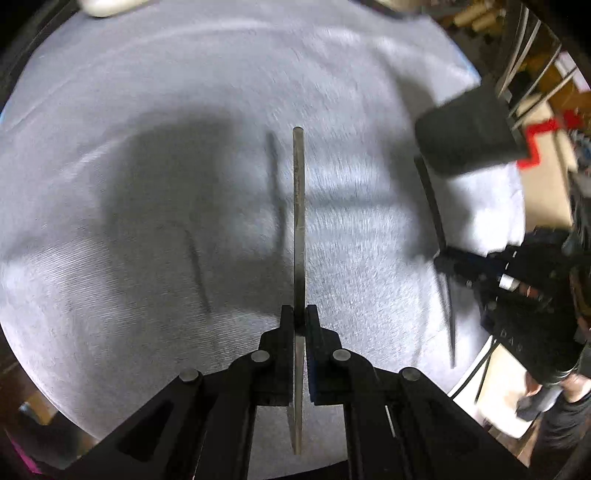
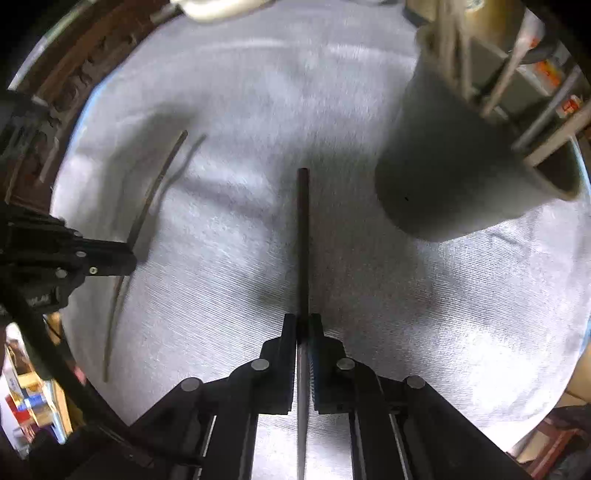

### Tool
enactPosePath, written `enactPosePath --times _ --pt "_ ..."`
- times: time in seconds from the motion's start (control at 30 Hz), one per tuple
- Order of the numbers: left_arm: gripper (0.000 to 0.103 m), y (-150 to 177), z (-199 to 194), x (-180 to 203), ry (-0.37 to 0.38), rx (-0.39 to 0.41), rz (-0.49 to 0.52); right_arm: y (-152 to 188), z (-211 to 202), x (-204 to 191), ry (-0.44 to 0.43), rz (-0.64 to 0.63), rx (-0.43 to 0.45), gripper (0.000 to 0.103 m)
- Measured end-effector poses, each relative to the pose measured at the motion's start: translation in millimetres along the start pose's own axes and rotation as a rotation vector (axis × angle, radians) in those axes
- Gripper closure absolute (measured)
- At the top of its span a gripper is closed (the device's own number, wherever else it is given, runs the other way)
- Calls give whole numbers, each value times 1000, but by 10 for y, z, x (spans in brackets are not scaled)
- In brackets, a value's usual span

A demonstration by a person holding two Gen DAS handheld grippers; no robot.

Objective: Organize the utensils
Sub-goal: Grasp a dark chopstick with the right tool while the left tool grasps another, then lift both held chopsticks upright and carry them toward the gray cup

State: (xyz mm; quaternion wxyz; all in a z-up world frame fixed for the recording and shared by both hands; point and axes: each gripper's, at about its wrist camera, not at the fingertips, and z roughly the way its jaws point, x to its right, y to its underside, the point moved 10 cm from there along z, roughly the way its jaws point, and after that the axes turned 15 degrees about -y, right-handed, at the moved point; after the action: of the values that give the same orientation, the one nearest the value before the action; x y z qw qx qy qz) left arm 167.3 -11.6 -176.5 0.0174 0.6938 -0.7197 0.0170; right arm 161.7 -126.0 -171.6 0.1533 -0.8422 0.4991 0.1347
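My left gripper (image 1: pixel 300 320) is shut on a flat metal utensil (image 1: pixel 298 206), seen edge-on, held above the white cloth (image 1: pixel 147 110). My right gripper (image 2: pixel 303 328) is shut on a thin dark utensil (image 2: pixel 303 236) that points forward over the cloth (image 2: pixel 258 92). A grey utensil cup (image 2: pixel 450 166) with several utensils standing in it is to the front right of the right gripper. In the left wrist view the cup (image 1: pixel 467 133) is at the right, with the right gripper (image 1: pixel 443 262) and its utensil (image 1: pixel 430 195) below it. In the right wrist view the left gripper (image 2: pixel 131 258) holds its utensil (image 2: pixel 155 188) at the left.
A pale object (image 2: pixel 218 9) lies at the cloth's far edge. The cloth's edge and shelves with clutter (image 1: pixel 546 96) are to the right in the left wrist view. A dark wooden surface (image 2: pixel 85 62) borders the cloth on the left in the right wrist view.
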Motion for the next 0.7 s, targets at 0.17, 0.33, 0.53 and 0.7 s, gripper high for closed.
enactPosePath --times 0.17,0.33,0.53,0.7 --pt "97 -53 -288 -267 35 150 -118 -13 -242 -177 -44 -25 134 96" --pt "97 -109 -554 -432 54 277 -216 -51 -435 -306 -71 -41 246 96" --pt "97 -106 -801 -514 28 391 -295 -112 -653 -391 -94 -71 343 96" --pt "97 -44 -888 -422 17 461 -303 -181 -739 -426 -97 -75 405 96"
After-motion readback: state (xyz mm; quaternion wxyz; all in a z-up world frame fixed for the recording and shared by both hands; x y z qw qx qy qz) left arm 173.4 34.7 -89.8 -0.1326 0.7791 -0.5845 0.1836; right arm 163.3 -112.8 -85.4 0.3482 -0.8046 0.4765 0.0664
